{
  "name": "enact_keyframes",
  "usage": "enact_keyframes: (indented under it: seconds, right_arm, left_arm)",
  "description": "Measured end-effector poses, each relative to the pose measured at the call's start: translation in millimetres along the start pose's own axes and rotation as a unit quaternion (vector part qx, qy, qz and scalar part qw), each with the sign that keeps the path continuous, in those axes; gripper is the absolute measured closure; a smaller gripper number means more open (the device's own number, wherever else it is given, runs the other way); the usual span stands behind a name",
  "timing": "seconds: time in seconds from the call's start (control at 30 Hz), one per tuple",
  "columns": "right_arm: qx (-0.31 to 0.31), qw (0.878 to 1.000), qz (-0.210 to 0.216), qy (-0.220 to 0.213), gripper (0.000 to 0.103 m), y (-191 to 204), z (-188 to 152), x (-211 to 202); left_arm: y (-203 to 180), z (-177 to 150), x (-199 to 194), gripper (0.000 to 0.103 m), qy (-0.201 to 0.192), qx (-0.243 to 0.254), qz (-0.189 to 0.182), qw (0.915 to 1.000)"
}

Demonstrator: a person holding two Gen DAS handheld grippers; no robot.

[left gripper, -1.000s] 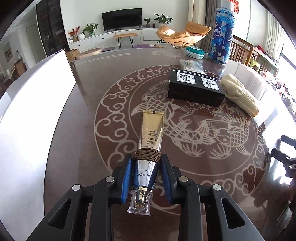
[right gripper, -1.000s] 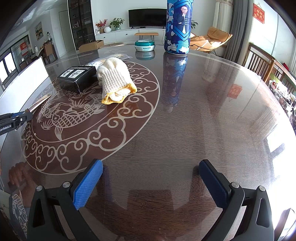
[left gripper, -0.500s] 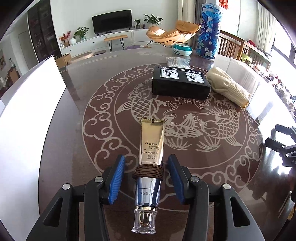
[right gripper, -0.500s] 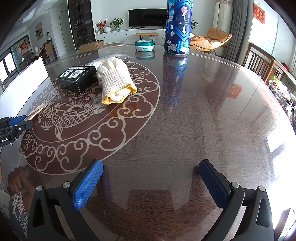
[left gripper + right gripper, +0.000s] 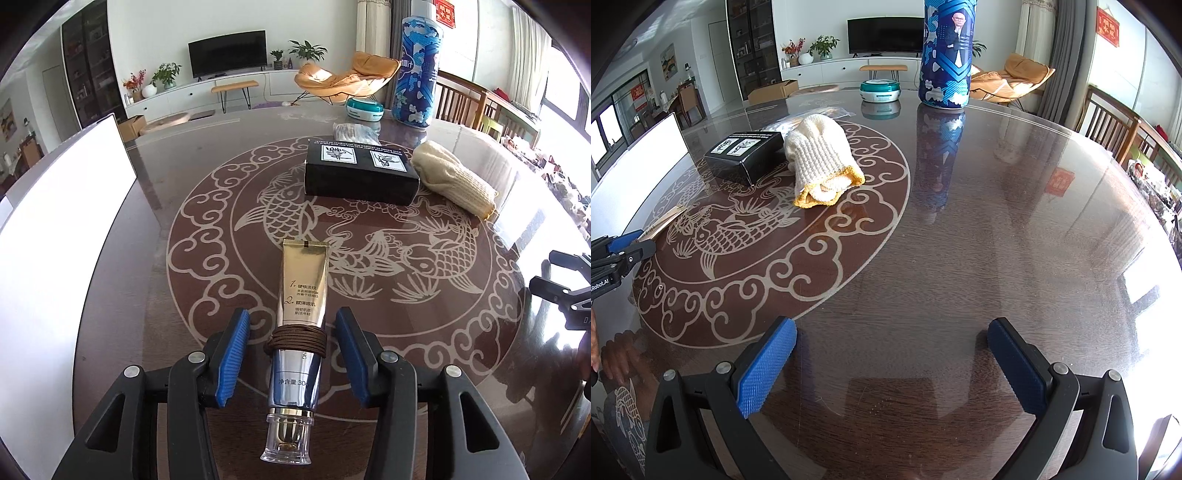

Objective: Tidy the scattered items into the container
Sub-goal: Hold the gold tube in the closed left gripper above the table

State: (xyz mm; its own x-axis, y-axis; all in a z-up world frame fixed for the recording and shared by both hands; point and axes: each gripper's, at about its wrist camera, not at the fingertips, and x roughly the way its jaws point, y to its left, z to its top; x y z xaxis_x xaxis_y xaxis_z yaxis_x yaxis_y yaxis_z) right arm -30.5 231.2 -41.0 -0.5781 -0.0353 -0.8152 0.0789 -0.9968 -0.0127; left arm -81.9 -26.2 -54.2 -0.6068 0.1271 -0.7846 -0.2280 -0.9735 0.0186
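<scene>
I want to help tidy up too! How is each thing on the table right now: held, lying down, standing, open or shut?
Gold tube: lying flat, cap on, not gripped.
Left gripper: open, pads clear of tube.
Right gripper: open wide, empty.
Black box: lying flat, closed.
Knitted glove: lying rolled up.
Blue canister: standing upright.

A television and an orange lounge chair stand behind.

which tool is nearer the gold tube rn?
Left. The left tool straddles the gold tube, pads clear of it. The right tool sits open off to its right.
</scene>
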Motion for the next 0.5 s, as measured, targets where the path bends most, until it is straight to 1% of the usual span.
enact_keyframes:
  seconds: [0.3, 0.37, 0.5]
  right_arm:
    - [0.0, 1.0, 0.0, 0.0, 0.0, 0.0, 0.1, 0.1]
    - [0.0, 1.0, 0.0, 0.0, 0.0, -0.3, 0.1, 0.1]
    - [0.0, 1.0, 0.0, 0.0, 0.0, 0.0, 0.1, 0.1]
  left_arm:
    - [0.0, 0.6, 0.2, 0.054, -0.001, 0.0, 0.0, 1.0]
    - [0.8, 0.8, 0.5, 0.052, 0.0, -0.002, 0.001, 1.0]
    - [1.9, 1.3, 0.6, 0.052, 0.0, -0.003, 0.0, 1.0]
